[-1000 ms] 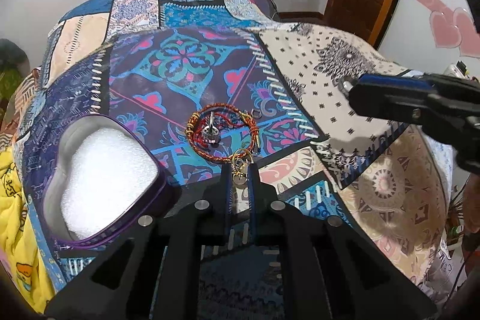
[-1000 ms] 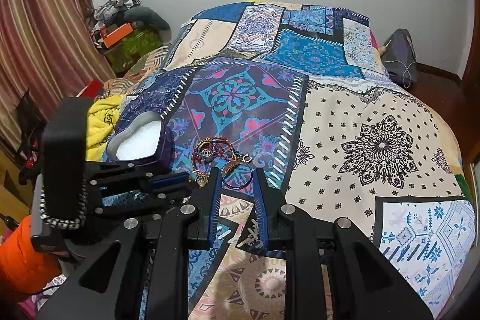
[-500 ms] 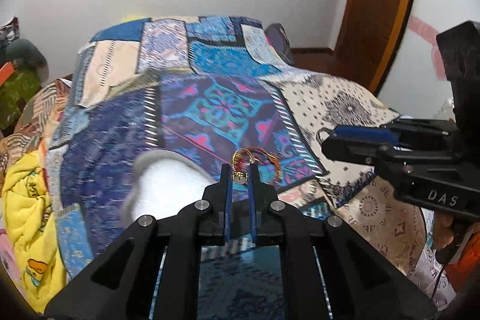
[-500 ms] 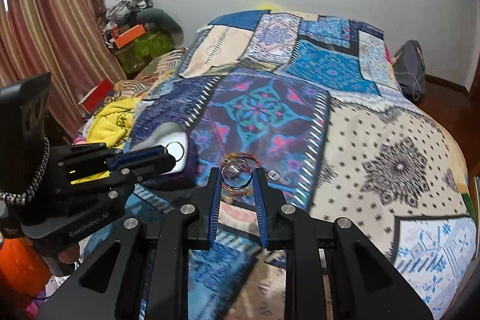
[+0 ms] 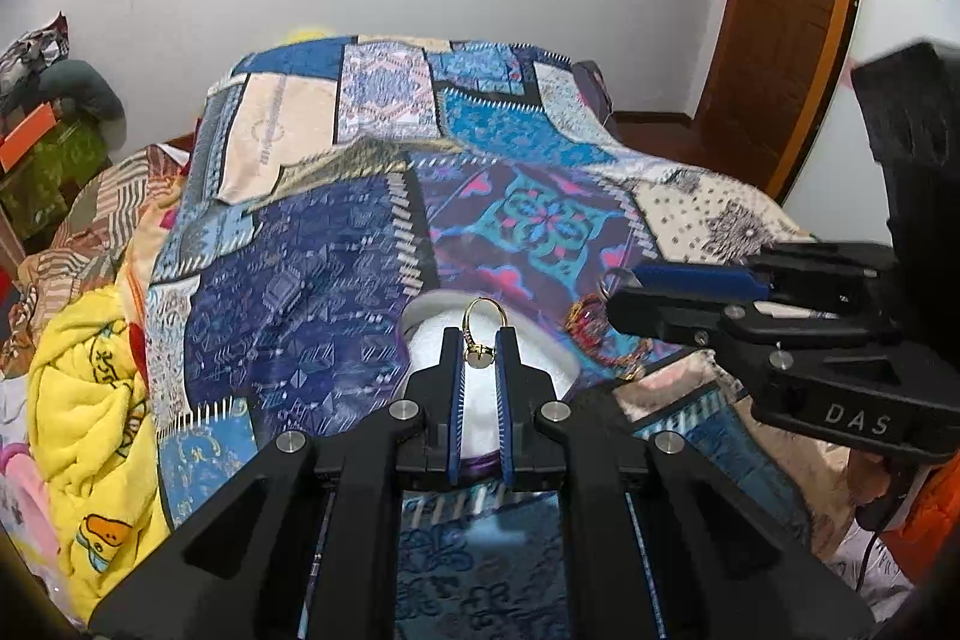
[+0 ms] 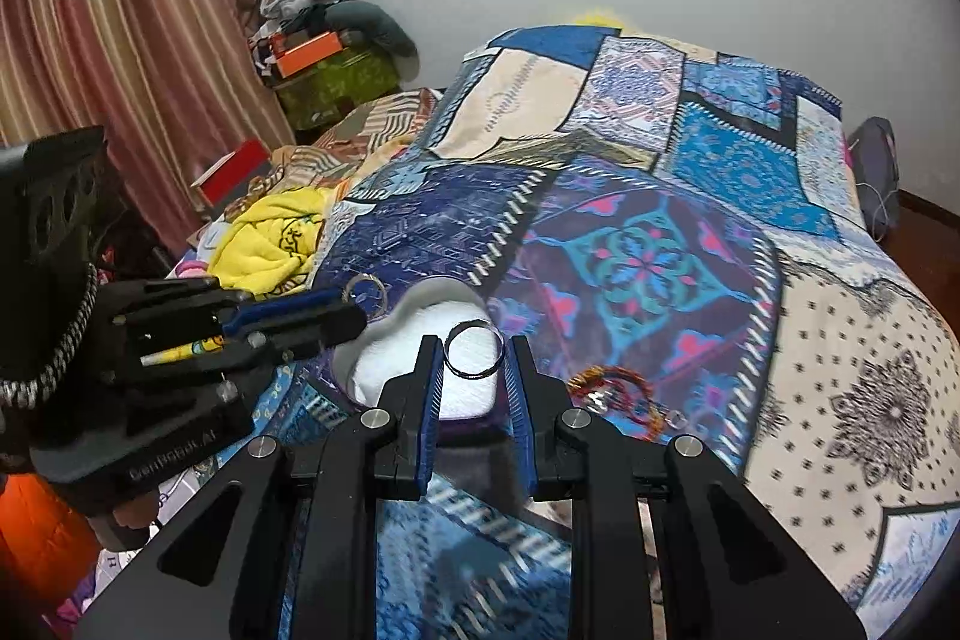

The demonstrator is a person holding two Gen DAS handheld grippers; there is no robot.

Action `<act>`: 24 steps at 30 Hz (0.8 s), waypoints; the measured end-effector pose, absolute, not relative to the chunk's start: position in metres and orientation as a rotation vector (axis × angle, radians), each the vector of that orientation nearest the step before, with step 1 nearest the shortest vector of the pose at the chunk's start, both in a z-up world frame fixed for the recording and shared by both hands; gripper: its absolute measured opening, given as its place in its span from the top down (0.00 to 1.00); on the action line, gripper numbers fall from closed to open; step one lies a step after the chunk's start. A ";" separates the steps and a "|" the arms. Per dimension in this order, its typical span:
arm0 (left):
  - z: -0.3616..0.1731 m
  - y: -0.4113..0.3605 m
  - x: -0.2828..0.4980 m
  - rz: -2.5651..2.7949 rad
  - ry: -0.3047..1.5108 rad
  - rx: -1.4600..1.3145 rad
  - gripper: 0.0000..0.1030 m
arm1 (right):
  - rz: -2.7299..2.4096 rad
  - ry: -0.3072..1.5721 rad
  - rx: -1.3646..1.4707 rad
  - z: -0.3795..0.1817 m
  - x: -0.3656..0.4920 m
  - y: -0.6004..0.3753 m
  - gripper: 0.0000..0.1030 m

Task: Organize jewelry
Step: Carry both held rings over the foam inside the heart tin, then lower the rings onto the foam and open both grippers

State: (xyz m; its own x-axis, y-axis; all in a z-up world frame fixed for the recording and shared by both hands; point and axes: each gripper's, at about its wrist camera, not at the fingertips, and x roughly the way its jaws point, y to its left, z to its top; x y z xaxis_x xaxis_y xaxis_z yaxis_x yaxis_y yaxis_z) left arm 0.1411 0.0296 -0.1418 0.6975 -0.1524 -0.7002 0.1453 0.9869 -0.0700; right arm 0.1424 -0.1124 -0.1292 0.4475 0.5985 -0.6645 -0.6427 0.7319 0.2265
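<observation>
Both grippers hang over the heart-shaped foam-lined box (image 6: 420, 340) on the patchwork bedspread (image 6: 690, 172). The left gripper (image 5: 480, 340) pinches a gold ring (image 5: 483, 325); the right gripper (image 6: 474, 346) clamps a silver ring (image 6: 473, 347). Red-and-gold bangles (image 6: 612, 388), somewhat blurred, lie just beside the box.

The bed (image 6: 840, 340) lies open toward the right. Near the box (image 6: 414, 304), the bracelets (image 6: 618, 388) and opposite tongs (image 5: 618, 292) crowd the approach.
</observation>
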 end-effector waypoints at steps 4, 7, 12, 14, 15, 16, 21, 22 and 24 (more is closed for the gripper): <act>-0.156 0.035 0.143 -0.168 0.816 -0.010 0.92 | 0.782 0.823 -0.083 -0.139 0.147 -0.097 0.81; -0.163 0.038 0.144 -0.169 0.829 -0.016 0.92 | 0.790 0.844 -0.107 -0.147 0.150 -0.088 0.81; -0.170 0.043 0.147 -0.170 0.844 -0.026 0.92 | 0.798 0.868 -0.137 -0.157 0.152 -0.080 0.81; -0.172 0.044 0.148 -0.169 0.849 -0.027 0.92 | 0.802 0.876 -0.145 -0.160 0.153 -0.078 0.81; -0.173 0.044 0.149 -0.170 0.850 -0.029 0.92 | 0.803 0.878 -0.147 -0.161 0.153 -0.078 0.81; -0.174 0.044 0.149 -0.170 0.852 -0.030 0.92 | 0.805 0.881 -0.150 -0.162 0.153 -0.077 0.81; -0.175 0.046 0.150 -0.154 0.852 -0.030 0.92 | 0.808 0.886 -0.160 -0.164 0.153 -0.075 0.81; -0.175 0.047 0.150 -0.154 0.853 -0.034 0.92 | 0.808 0.884 -0.164 -0.164 0.153 -0.075 0.81; -0.175 0.049 0.150 -0.149 0.856 -0.041 0.91 | 0.804 0.876 -0.171 -0.163 0.153 -0.075 0.81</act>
State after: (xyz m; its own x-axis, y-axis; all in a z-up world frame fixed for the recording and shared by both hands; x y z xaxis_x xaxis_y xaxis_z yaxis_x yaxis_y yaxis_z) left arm 0.1497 0.0489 -0.1750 0.6460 -0.1473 -0.7489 0.1142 0.9888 -0.0960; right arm 0.1525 -0.0749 -0.1633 0.3746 0.5576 -0.7408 -0.6903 0.7011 0.1787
